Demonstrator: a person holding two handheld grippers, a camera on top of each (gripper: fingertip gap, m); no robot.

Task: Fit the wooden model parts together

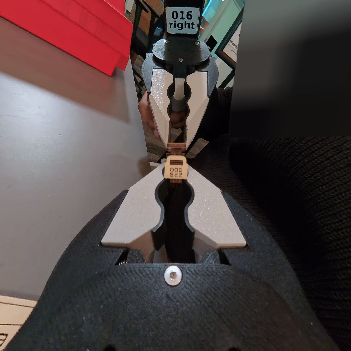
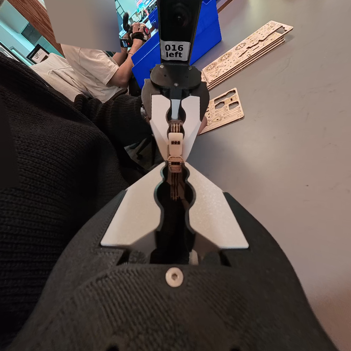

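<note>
In the left wrist view my left gripper (image 1: 175, 167) is shut on a small pale wooden part (image 1: 176, 170) with engraved marks. Facing it tip to tip, my right gripper (image 1: 176, 144) is shut on a darker layered wooden part (image 1: 176, 150). The two parts touch end to end in the air. In the right wrist view my right gripper (image 2: 175, 164) holds the layered part (image 2: 175, 167), whose plywood strips run back between the fingers. The left gripper (image 2: 176, 153) opposite holds the pale part (image 2: 176, 144).
Grey table (image 2: 284, 171) carries a stack of laser-cut plywood sheets (image 2: 247, 51), a single sheet (image 2: 224, 112) and a blue bin (image 2: 207, 38). A red box (image 1: 66, 32) lies at the far left. A black knitted sleeve (image 2: 57, 152) fills one side. A person with a camera (image 2: 133, 36) sits behind. The tips of both grippers are at nearly the same place.
</note>
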